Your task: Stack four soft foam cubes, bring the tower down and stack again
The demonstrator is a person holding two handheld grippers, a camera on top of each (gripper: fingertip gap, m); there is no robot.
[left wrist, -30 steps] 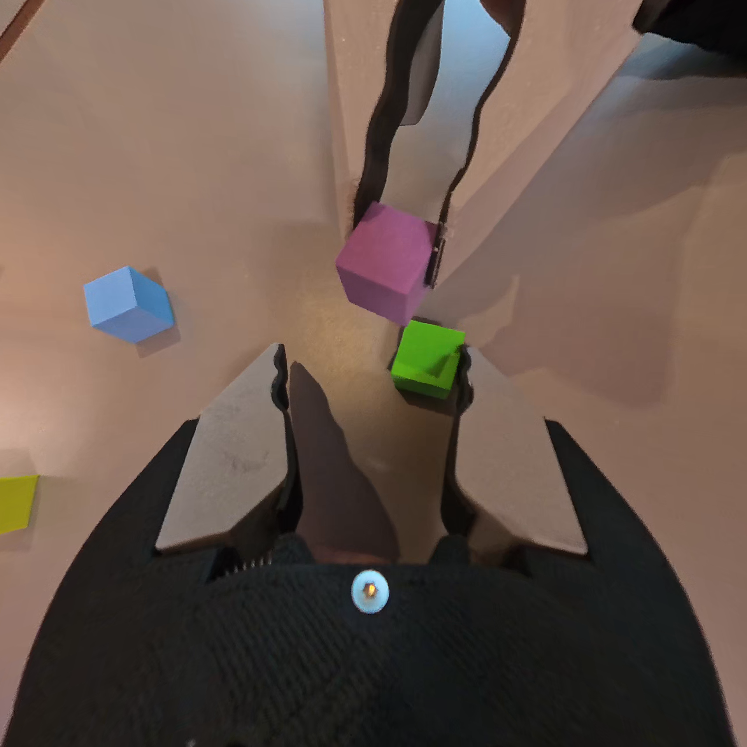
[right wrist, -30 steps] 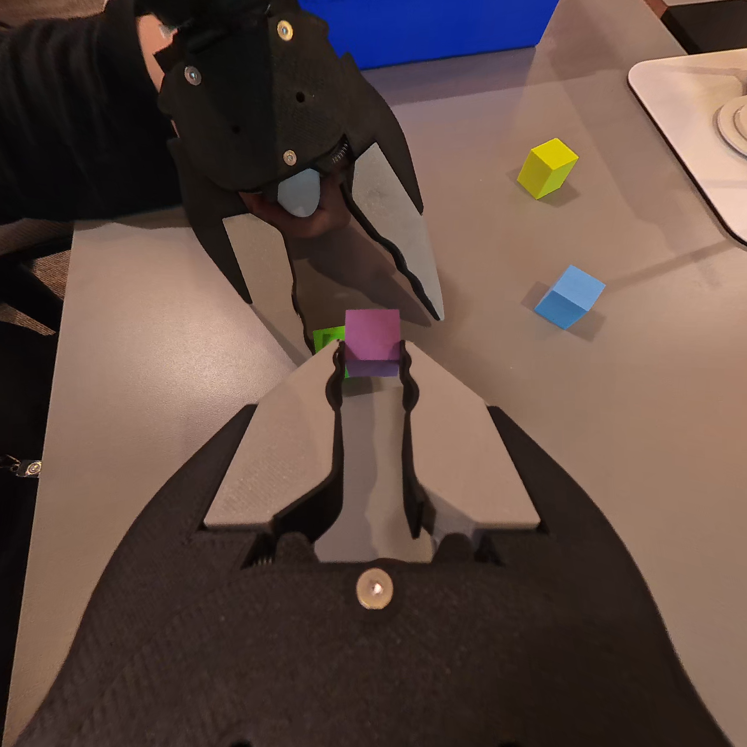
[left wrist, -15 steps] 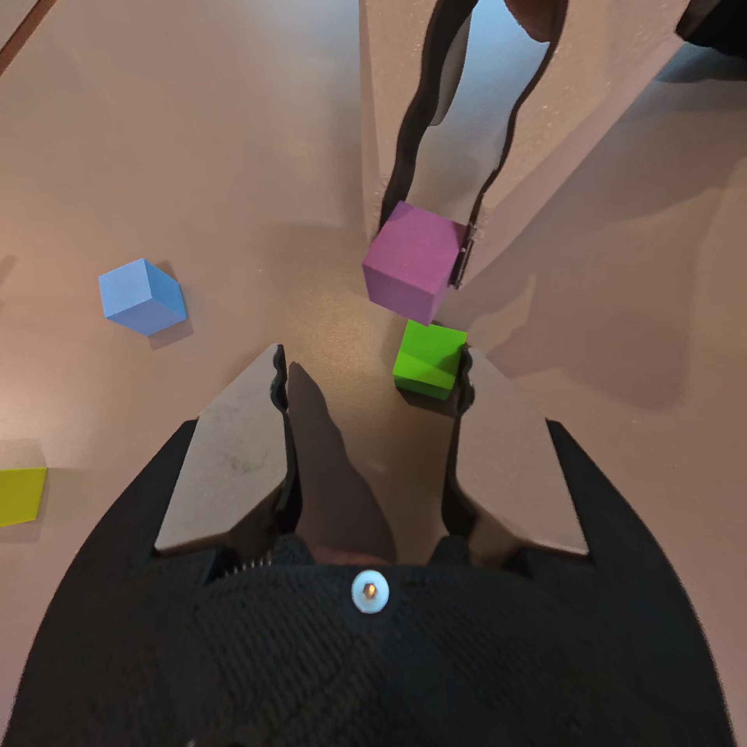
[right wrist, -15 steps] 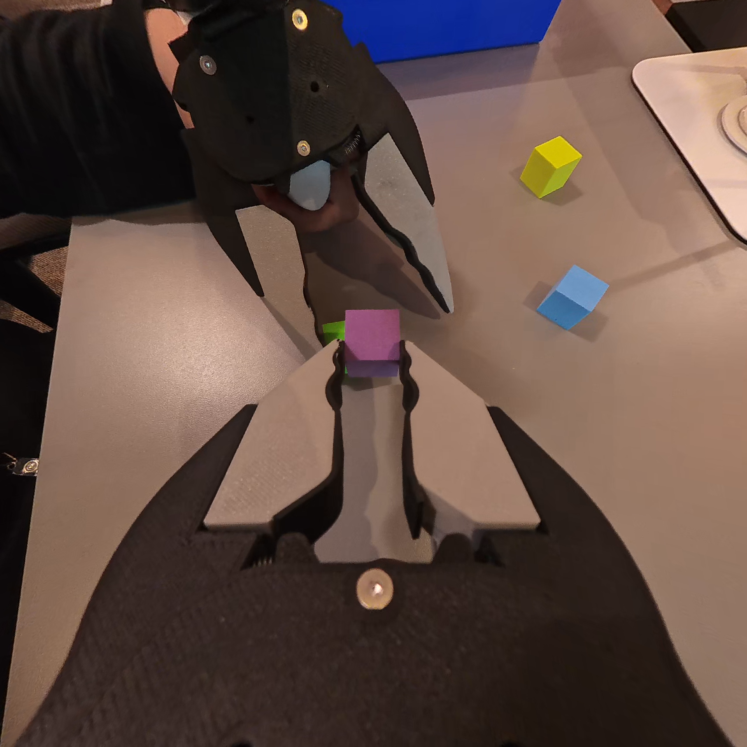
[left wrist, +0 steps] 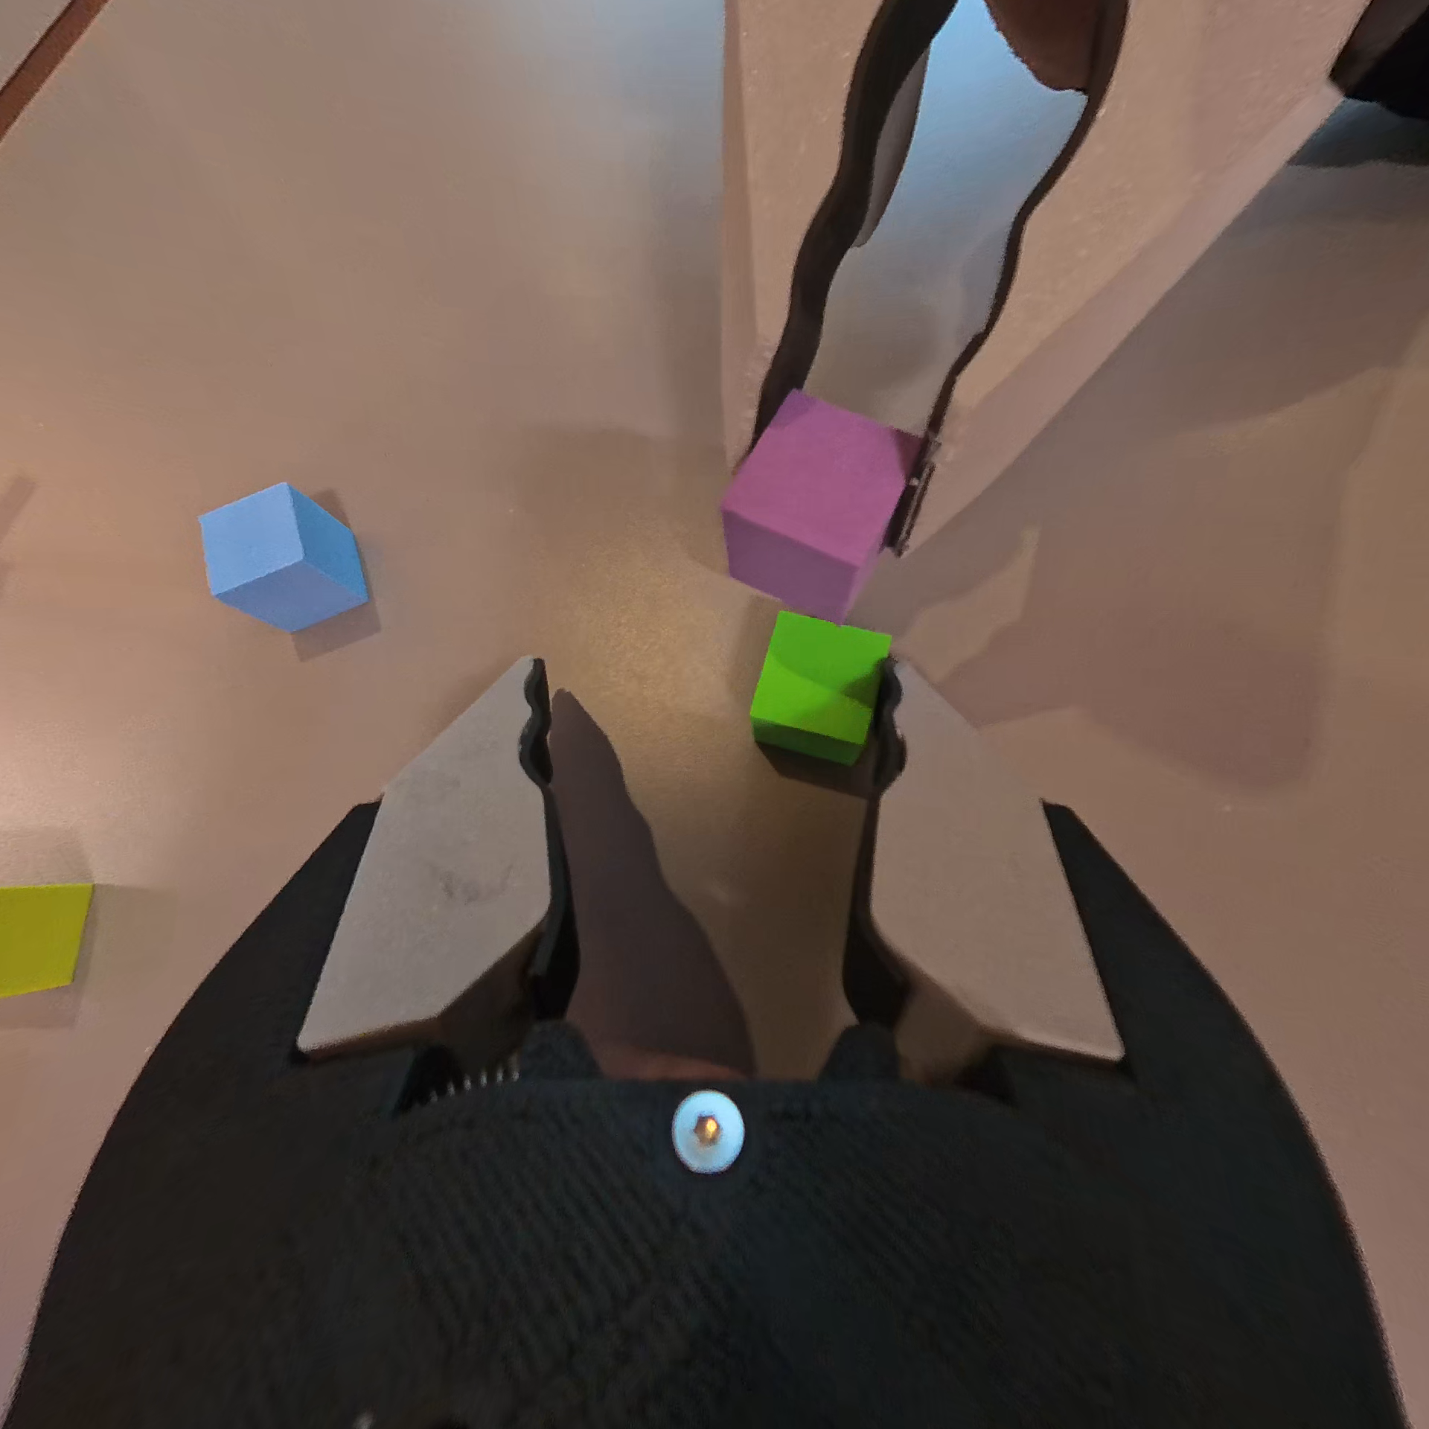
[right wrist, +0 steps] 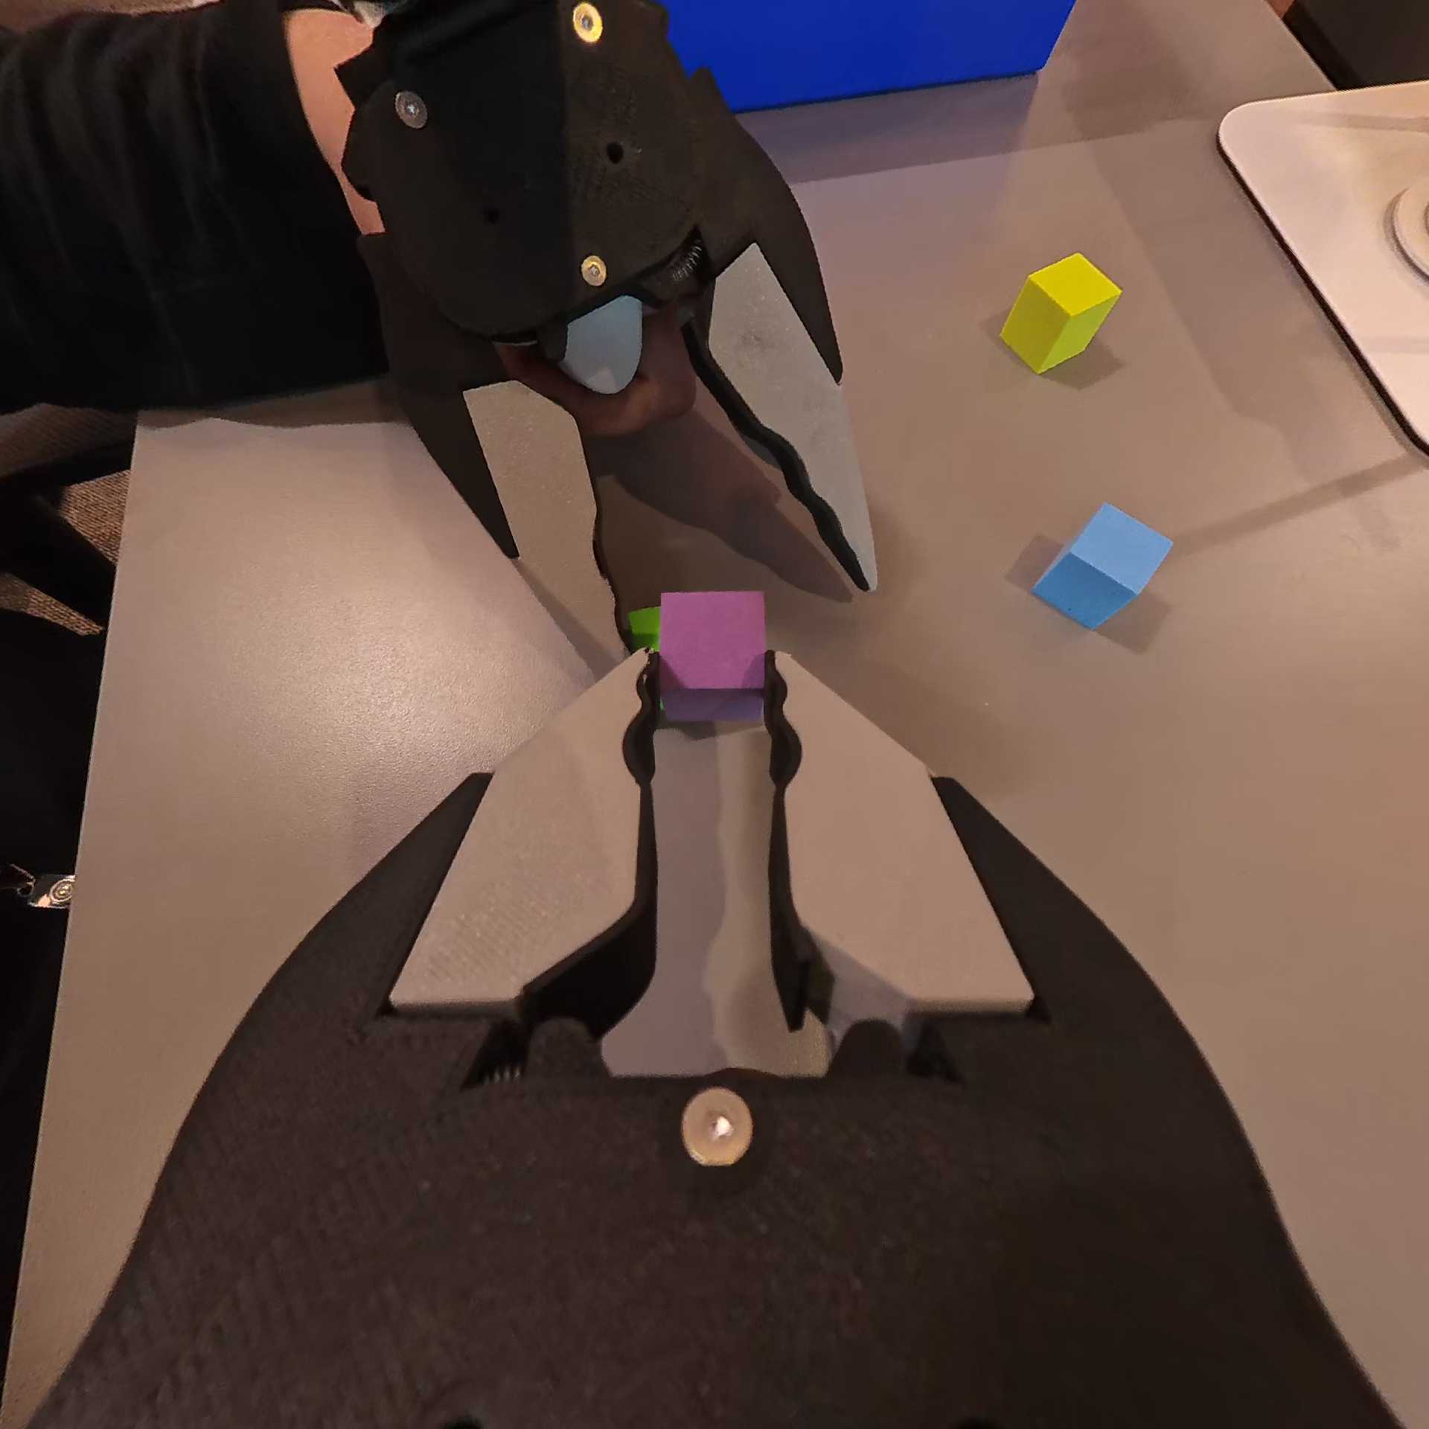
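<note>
My right gripper (right wrist: 709, 671) is shut on a purple cube (right wrist: 711, 638) and holds it just above a green cube (right wrist: 643, 628), which it mostly hides. In the left wrist view the purple cube (left wrist: 816, 503) hangs over the far edge of the green cube (left wrist: 820, 688), which sits on the table. My left gripper (left wrist: 711, 696) is open and empty, its right fingertip against the green cube's side. A blue cube (left wrist: 282, 557) and a yellow cube (left wrist: 39, 939) lie apart to the left, and both show in the right wrist view, blue (right wrist: 1102, 564) and yellow (right wrist: 1059, 313).
The grey table (right wrist: 348, 696) has its edge at the left. A white tray-like object (right wrist: 1314, 193) lies at the far right corner and a blue box (right wrist: 850, 46) at the back. A dark-sleeved arm (right wrist: 155, 193) holds the left gripper (right wrist: 742, 591). The grippers' ends are close to 5 cm from one another.
My right gripper has carried the purple cube sideways, closer over the green cube. My left gripper stays open beside the green cube and has turned slightly.
</note>
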